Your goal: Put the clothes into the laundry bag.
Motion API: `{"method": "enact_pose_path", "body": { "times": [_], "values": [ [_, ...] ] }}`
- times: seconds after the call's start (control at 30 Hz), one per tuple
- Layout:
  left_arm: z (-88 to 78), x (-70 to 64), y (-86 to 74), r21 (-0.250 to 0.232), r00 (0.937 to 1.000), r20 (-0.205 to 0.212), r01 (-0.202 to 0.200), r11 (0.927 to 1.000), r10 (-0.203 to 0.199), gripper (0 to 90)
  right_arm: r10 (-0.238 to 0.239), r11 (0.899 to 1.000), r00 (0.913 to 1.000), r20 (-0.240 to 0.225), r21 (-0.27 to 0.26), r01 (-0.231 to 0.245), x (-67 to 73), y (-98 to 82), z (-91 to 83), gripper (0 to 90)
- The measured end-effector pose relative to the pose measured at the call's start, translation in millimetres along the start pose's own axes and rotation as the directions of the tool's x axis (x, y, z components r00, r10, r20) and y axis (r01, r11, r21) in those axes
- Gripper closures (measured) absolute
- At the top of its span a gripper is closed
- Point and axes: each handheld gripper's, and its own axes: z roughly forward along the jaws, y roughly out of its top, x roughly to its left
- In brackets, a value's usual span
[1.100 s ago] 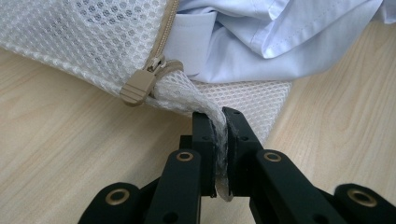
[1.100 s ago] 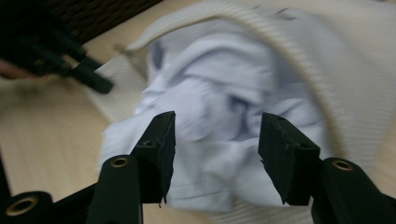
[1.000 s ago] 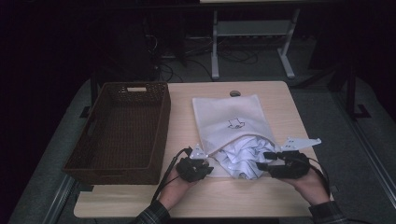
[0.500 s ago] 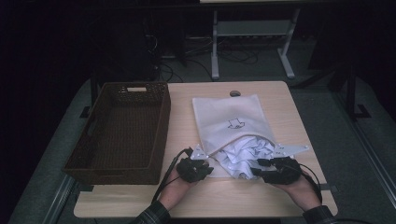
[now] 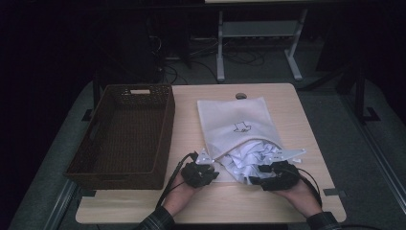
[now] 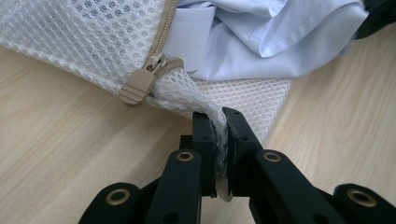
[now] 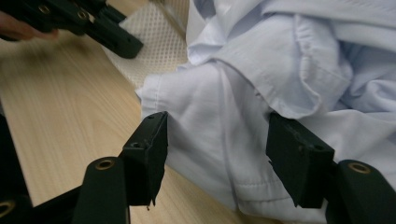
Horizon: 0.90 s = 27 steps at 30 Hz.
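A white mesh bag (image 5: 234,125) lies flat on the right half of a wooden bench (image 5: 186,120), its open mouth toward the near edge. A pale blue shirt (image 5: 249,160) spills out of that mouth. The left tongs (image 6: 221,122) are clamped on the bag's near left corner, just beside a tan zipper pull (image 6: 138,86). The right tongs (image 7: 217,144) stand apart around a fold of the shirt at the near right, having just been opening; the pads seem not to press it. A dark wicker basket (image 5: 125,134) sits at the left.
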Motion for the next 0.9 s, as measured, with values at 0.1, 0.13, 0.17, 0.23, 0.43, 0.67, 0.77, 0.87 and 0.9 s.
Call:
{"method": "enact_pose_path", "body": {
  "times": [0.1,0.13,0.17,0.23,0.43,0.67,0.77,0.87,0.9],
  "values": [
    [0.1,-0.1,0.0,0.001,1.0,-0.001,-0.001,1.0,0.001,84.1,-0.033,0.999,0.9987,0.04,0.025,0.032,3.2,0.7,7.1,48.7],
    [0.1,-0.2,0.0,0.002,1.0,-0.001,-0.002,1.0,0.002,84.2,-0.042,0.999,0.9973,0.061,0.028,0.04,3.6,0.8,7.7,59.0],
    [0.1,-0.4,0.0,0.001,1.0,-0.002,-0.002,1.0,0.002,84.2,-0.047,0.999,0.9966,0.068,0.027,0.045,3.6,0.7,7.2,62.6],
    [-0.1,-0.5,0.2,0.002,1.0,-0.002,-0.003,1.0,0.003,84.2,-0.054,0.998,0.9959,0.073,0.027,0.052,3.4,0.6,6.2,69.5],
    [-0.2,-1.1,0.3,0.003,1.0,-0.003,-0.004,1.0,0.004,84.5,-0.071,0.997,0.9939,0.085,0.021,0.069,4.2,1.1,3.5,77.8],
    [0.1,-3.6,0.8,0.003,0.9999,0.004,-0.013,0.9999,0.013,84.5,-0.075,0.997,0.9923,0.098,-0.005,0.076,3.8,6.4,-2.2,79.3],
    [0.1,-4.6,1.2,0.003,0.9998,0.01,-0.017,0.9999,0.017,84.5,-0.072,0.997,0.9919,0.105,-0.019,0.075,2.4,10.0,-3.5,79.6],
    [0.4,-5.7,1.4,0.003,0.9997,0.015,-0.019,0.9998,0.019,84.6,-0.073,0.997,0.9907,0.115,-0.028,0.076,1.3,13.9,-3.4,79.8],
    [0.5,-6.1,1.4,0.003,0.9997,0.016,-0.02,0.9998,0.02,84.6,-0.073,0.997,0.9906,0.116,-0.03,0.076,0.7,15.3,-2.9,79.9]
  ]
}}
